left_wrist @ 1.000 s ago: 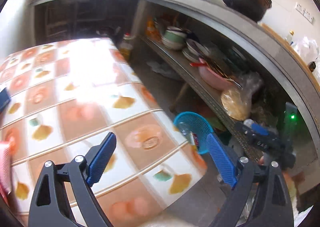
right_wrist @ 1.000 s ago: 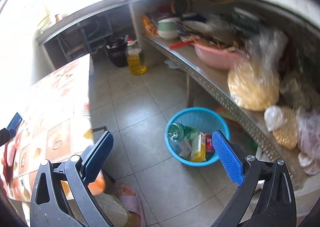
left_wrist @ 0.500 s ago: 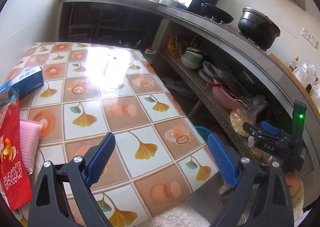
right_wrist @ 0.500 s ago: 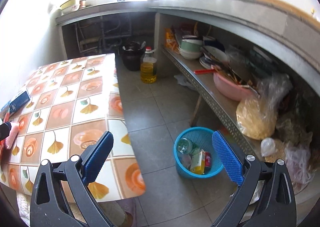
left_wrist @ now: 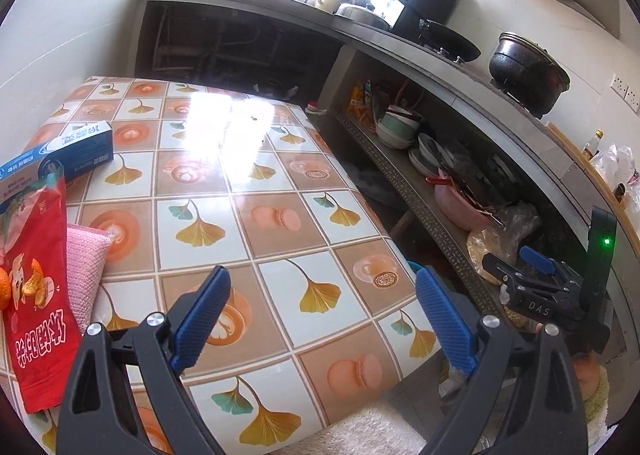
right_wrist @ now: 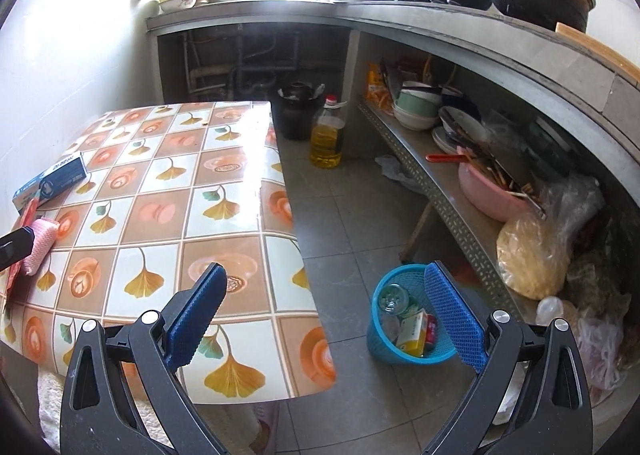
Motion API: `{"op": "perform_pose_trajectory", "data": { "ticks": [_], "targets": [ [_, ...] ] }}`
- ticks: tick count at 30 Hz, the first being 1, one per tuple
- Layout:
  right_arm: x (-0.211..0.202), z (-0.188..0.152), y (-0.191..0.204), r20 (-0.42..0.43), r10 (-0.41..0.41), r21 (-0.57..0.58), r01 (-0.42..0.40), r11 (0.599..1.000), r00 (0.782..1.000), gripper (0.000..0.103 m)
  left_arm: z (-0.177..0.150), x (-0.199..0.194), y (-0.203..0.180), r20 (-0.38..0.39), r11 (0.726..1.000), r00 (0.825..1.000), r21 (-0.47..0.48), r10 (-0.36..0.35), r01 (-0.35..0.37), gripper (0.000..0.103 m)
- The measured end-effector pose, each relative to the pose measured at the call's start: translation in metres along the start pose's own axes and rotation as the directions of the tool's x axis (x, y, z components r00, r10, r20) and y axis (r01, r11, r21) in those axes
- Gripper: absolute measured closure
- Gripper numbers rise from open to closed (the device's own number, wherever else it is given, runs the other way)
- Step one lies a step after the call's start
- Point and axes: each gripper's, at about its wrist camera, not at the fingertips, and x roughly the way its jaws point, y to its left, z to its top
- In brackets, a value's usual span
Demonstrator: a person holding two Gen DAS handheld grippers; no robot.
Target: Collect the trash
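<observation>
A red snack bag (left_wrist: 36,295) lies at the table's left edge, with orange peel (left_wrist: 3,289) beside it, a pink cloth (left_wrist: 86,267) under its right side and a blue-white box (left_wrist: 60,157) behind. My left gripper (left_wrist: 326,295) hovers open and empty over the tiled tablecloth, right of the bag. My right gripper (right_wrist: 326,291) is open and empty too, held above the table's right edge and the floor. Below its right finger stands a blue mesh bin (right_wrist: 380,347) holding a bottle (right_wrist: 394,299) and a small carton (right_wrist: 414,331).
The table (right_wrist: 160,215) fills the left side of the right wrist view. On the floor stand an oil bottle (right_wrist: 328,139) and a dark bucket (right_wrist: 298,111). A low metal shelf (right_wrist: 448,215) with bowls and bags runs along the right, under a counter with pots.
Both grippers have risen and pulled back from the bin toward the table. The red bag, pink cloth and box have come into the left wrist view. Both stay open.
</observation>
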Motion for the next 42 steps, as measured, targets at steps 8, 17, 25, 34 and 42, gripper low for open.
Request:
{"op": "perform_pose_trajectory", "data": {
  "ticks": [8, 17, 25, 34, 42],
  "targets": [
    [0.004, -0.003, 0.002, 0.003, 0.097, 0.005, -0.097, 0.995, 0.995, 0.008, -0.016, -0.022, 0.008, 0.026, 0.999, 1.000, 0.032, -0.001, 0.000, 0.012],
    [0.023, -0.004, 0.034, -0.044, 0.267, -0.010, -0.268, 0.963, 0.963, 0.008, -0.045, -0.067, 0.037, 0.077, 0.985, 0.984, 0.050, 0.159, -0.163, 0.011],
    [0.031, 0.003, 0.075, -0.112, 0.418, -0.012, -0.422, 0.907, 0.902, 0.008, -0.046, -0.095, 0.083, 0.099, 0.952, 0.947, -0.054, 0.306, -0.302, 0.011],
    [0.028, 0.011, 0.121, -0.176, 0.557, -0.042, -0.572, 0.819, 0.811, 0.015, -0.062, -0.111, 0.127, 0.083, 0.916, 0.922, -0.171, 0.379, -0.362, 0.011],
    [0.033, 0.019, 0.162, -0.250, 0.629, -0.046, -0.658, 0.752, 0.736, 0.024, -0.060, -0.116, 0.154, 0.098, 0.887, 0.899, -0.242, 0.426, -0.393, 0.011]
  ]
}}
